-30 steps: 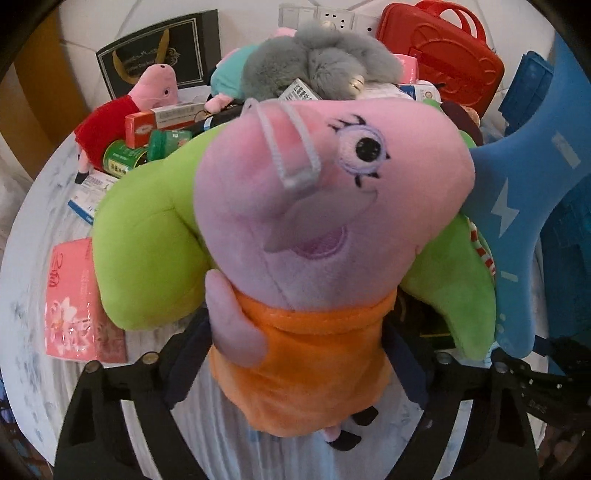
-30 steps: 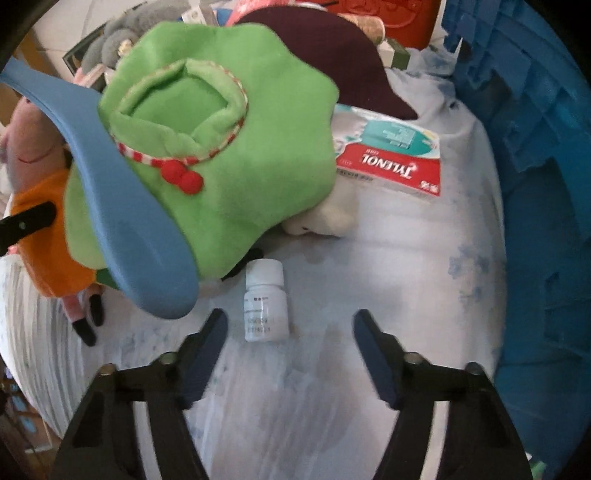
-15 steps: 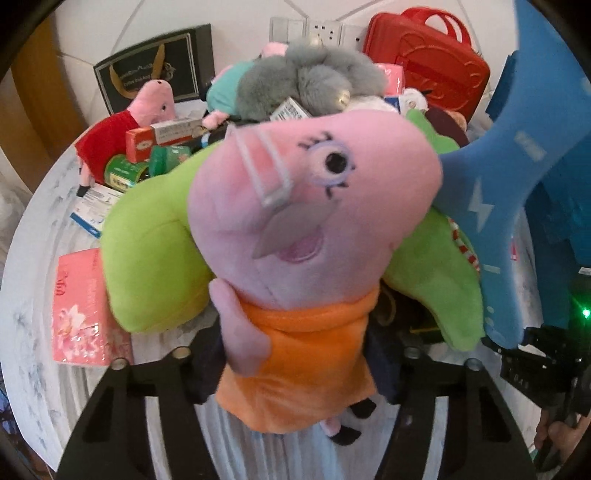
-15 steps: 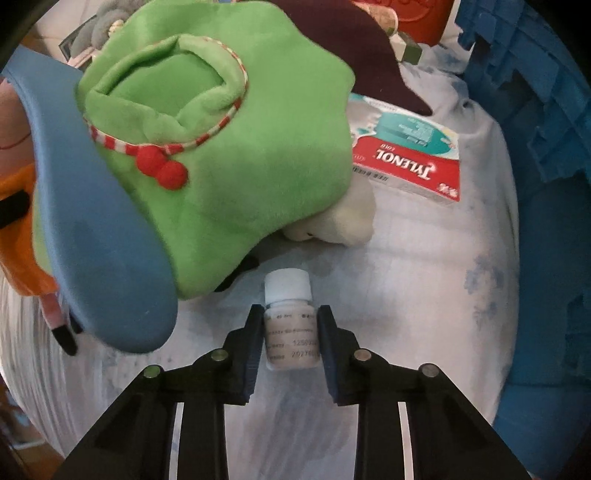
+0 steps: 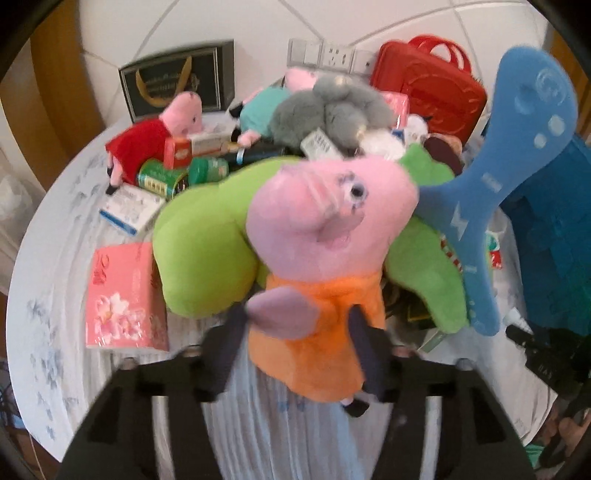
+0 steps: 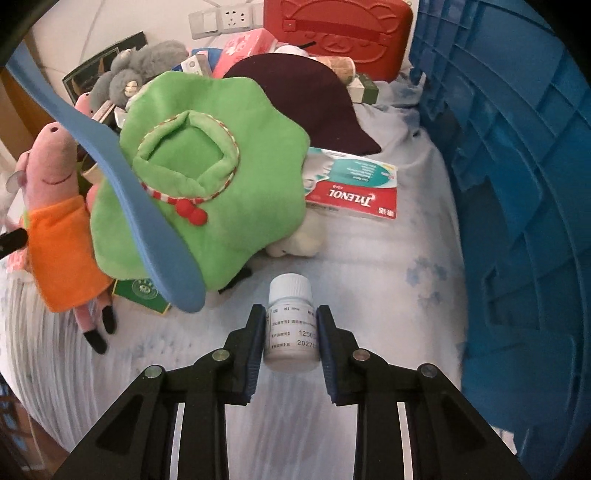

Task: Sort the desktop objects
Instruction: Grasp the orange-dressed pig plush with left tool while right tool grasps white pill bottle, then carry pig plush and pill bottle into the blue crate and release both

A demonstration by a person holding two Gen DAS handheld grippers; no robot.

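Fingers of the right gripper (image 6: 290, 341) are clamped on a small white pill bottle (image 6: 291, 325), one pad on each side of its labelled body, its white cap pointing to twelve o'clock. Just past it, at eleven o'clock, lies a green plush hat (image 6: 207, 184) with a red-and-white striped band, a blue foam paddle (image 6: 147, 218) crossing in front of it. At one o'clock a Tylenol box (image 6: 354, 188) lies flat on the pale tablecloth (image 6: 369, 266). A blue plastic crate (image 6: 517, 184) fills the three o'clock side; its inside cannot be seen. Farther off at twelve o'clock stands a shut red case (image 6: 332, 33).

In the left wrist view, the left gripper (image 5: 295, 350) has a pink pig plush in an orange dress (image 5: 321, 280) between its fingers; the jaws are opening, yet the pads still press the dress on both sides. At nine o'clock a pink tissue pack (image 5: 123, 299) lies on the table. Beyond, at eleven o'clock, sit a green tin (image 5: 159, 179) and a pig plush in a red dress (image 5: 147, 144). A grey plush (image 5: 328, 110) tops the far pile at twelve o'clock.
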